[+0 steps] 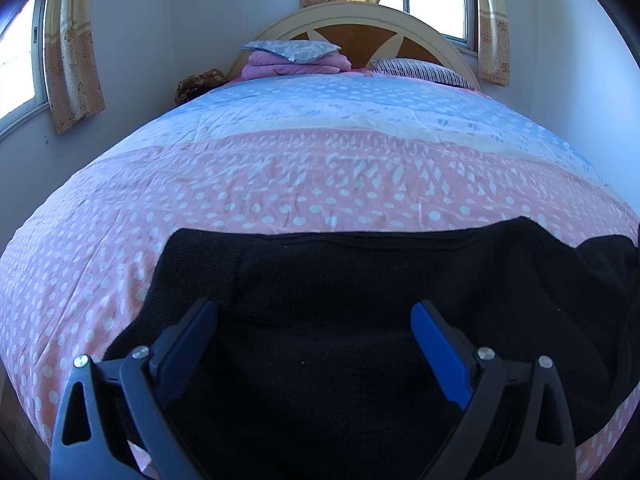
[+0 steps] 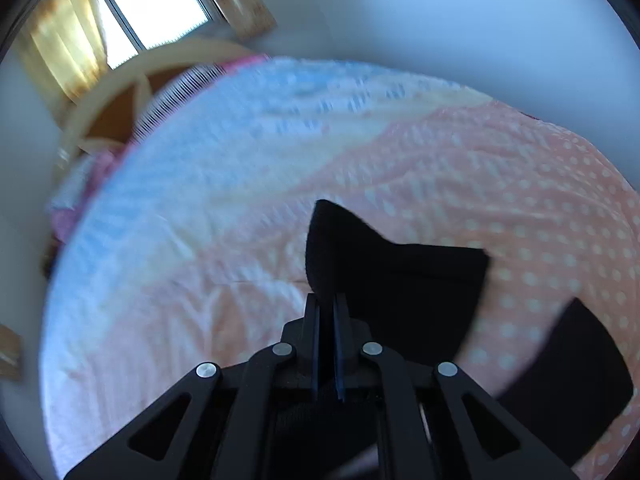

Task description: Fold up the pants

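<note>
Left tongs (image 1: 314, 320) gape wide over black pants (image 1: 360, 280); only the right view shows right tongs (image 2: 326, 300) pinching cloth.

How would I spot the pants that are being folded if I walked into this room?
Look at the big bed with the pink and blue dotted cover. At its near end, far from the headboard and pillows, lie the black pants. They are the only dark, plain cloth on that pale spotted cover.
</note>
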Available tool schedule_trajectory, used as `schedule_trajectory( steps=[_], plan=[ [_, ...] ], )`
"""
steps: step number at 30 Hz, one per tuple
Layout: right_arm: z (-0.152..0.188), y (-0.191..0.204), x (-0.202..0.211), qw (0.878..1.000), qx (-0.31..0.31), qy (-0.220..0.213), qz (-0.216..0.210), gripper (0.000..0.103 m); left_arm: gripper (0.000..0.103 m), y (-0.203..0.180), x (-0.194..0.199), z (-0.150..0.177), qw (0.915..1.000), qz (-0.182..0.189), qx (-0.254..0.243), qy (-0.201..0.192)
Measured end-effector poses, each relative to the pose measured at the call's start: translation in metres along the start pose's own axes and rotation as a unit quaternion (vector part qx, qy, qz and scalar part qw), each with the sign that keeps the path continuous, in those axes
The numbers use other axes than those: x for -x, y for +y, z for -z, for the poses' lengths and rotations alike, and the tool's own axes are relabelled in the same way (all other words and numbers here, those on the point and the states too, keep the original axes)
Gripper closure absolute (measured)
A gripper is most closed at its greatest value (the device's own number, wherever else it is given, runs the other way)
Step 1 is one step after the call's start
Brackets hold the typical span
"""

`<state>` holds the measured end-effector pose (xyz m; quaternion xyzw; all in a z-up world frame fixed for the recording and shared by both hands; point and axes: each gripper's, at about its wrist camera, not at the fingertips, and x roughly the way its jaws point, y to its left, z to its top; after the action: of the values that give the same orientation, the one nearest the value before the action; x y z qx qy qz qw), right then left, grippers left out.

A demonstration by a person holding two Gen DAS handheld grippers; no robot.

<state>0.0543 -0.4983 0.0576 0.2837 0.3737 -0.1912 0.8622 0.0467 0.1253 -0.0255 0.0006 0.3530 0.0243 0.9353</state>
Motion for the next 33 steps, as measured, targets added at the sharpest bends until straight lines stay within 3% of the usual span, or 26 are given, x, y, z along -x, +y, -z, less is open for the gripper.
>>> schedule_trajectory(
  steps=[2, 4, 7, 12, 16, 20, 22, 24, 26, 28, 30, 33],
  plan=[
    [0.011, -0.015, 0.036, 0.999, -0.009, -0.028, -0.037, 0.097, 0.003, 0.0, 0.0, 0.0, 1.0, -0.001, 0.0, 0.001],
    [0.029, -0.039, 0.074, 0.997, -0.018, -0.058, -0.051, 0.097, 0.003, 0.0, -0.001, 0.0, 1.0, -0.002, 0.0, 0.002],
    [0.06, -0.08, 0.105, 0.994, -0.059, -0.068, -0.061, 0.097, 0.003, -0.001, -0.003, -0.001, 1.0, -0.005, -0.002, 0.005],
    [0.103, -0.143, 0.103, 0.992, -0.106, -0.047, -0.041, 0.097, 0.002, -0.002, -0.004, -0.001, 0.9999, -0.009, -0.004, 0.008],
    [0.119, -0.179, 0.101, 0.983, -0.171, -0.031, -0.054, 0.094, 0.002, -0.002, -0.004, -0.001, 0.9999, -0.009, -0.003, 0.009],
    [0.109, -0.175, 0.118, 0.986, -0.161, -0.047, -0.019, 0.086, 0.002, -0.002, -0.004, -0.001, 0.9999, -0.01, -0.005, 0.009],
    [0.101, -0.18, 0.127, 0.984, -0.162, -0.064, -0.03, 0.072, 0.002, -0.001, -0.004, -0.001, 0.9999, -0.01, -0.005, 0.009],
    [0.09, -0.181, 0.136, 0.984, -0.15, -0.089, 0.029, 0.07, 0.002, -0.002, -0.004, -0.001, 0.9999, -0.011, -0.005, 0.009],
    [0.079, -0.172, 0.145, 0.984, -0.107, -0.121, 0.074, 0.069, 0.002, -0.002, -0.004, -0.001, 0.9998, -0.012, -0.007, 0.01],
    [0.066, -0.16, 0.145, 0.987, -0.054, -0.136, 0.062, 0.066, 0.002, -0.002, -0.004, -0.001, 0.9998, -0.013, -0.007, 0.011],
    [0.053, -0.148, 0.124, 0.995, -0.004, -0.101, 0.025, 0.065, 0.002, -0.002, -0.005, -0.001, 0.9998, -0.015, -0.008, 0.011],
    [0.043, -0.141, 0.088, 0.998, 0.03, -0.053, 0.034, 0.065, 0.001, -0.001, -0.005, -0.002, 0.9997, -0.018, -0.008, 0.012]
  ],
)
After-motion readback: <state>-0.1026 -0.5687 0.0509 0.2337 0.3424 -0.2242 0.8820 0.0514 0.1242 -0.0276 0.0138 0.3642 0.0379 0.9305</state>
